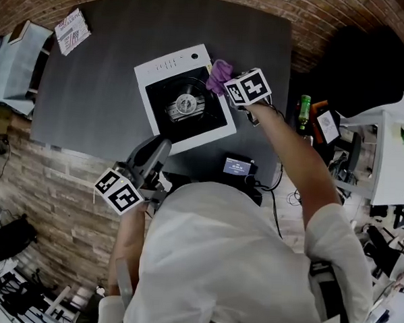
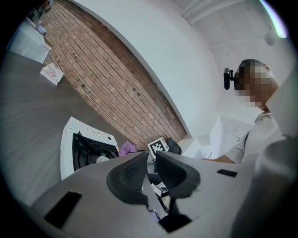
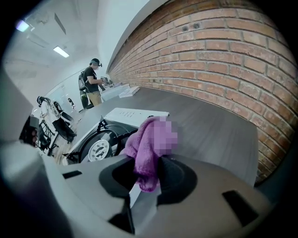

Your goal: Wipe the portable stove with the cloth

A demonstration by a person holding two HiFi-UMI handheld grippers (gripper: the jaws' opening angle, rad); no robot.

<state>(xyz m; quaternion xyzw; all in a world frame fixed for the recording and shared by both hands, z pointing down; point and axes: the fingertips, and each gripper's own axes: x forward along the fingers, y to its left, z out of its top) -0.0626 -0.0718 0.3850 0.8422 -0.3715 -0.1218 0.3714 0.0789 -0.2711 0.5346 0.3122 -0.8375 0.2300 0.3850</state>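
The portable stove [image 1: 151, 72] is white with a black top and a round burner, lying mid-table in the head view. A purple cloth [image 1: 220, 73] hangs over the stove's far right corner, with my right gripper [image 1: 226, 82] shut on it. In the right gripper view the cloth [image 3: 145, 144] sticks up between the jaws of that gripper [image 3: 148, 168], with the stove [image 3: 130, 113] just beyond. My left gripper [image 1: 163, 146] hovers at the table's front edge, short of the stove. Its jaws [image 2: 151, 160] stand together with nothing between them. In the left gripper view, stove [image 2: 68, 139] and cloth [image 2: 126, 148] lie ahead.
A printed leaflet [image 1: 72, 30] and a light box [image 1: 18, 53] sit at the table's far left. A small black device [image 1: 237, 167] rests at the front edge. A green bottle [image 1: 304, 109] stands off the table's right side. A brick wall [image 3: 223, 60] borders the table's far side.
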